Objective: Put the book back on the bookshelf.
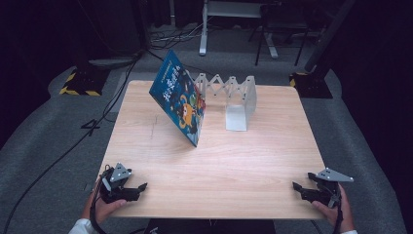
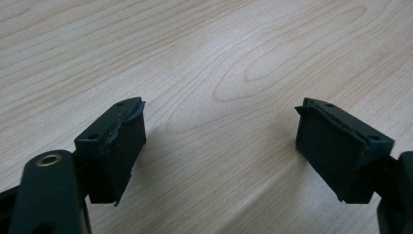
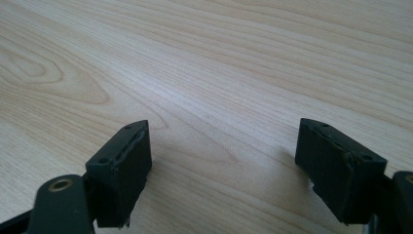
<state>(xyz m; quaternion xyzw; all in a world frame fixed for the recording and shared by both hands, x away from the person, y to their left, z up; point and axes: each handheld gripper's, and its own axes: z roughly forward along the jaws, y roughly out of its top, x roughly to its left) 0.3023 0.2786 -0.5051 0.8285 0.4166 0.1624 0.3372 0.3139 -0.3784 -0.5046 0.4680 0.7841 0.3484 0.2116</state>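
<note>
We judge the main risk to be the book (image 1: 179, 100), which leans tilted against the left end of the white expanding bookstand (image 1: 234, 100) at the far middle of the table (image 1: 214, 165): a push on its upper edge could tip it flat or shift the light stand. We count one book, one bookstand and two grippers. The left gripper (image 1: 142, 186) and right gripper (image 1: 295, 186) rest at the near corners, jaws spread wide and empty.

One book (image 1: 178, 99), one white bookstand (image 1: 237, 100), two tools, one table (image 1: 253, 161).
</note>
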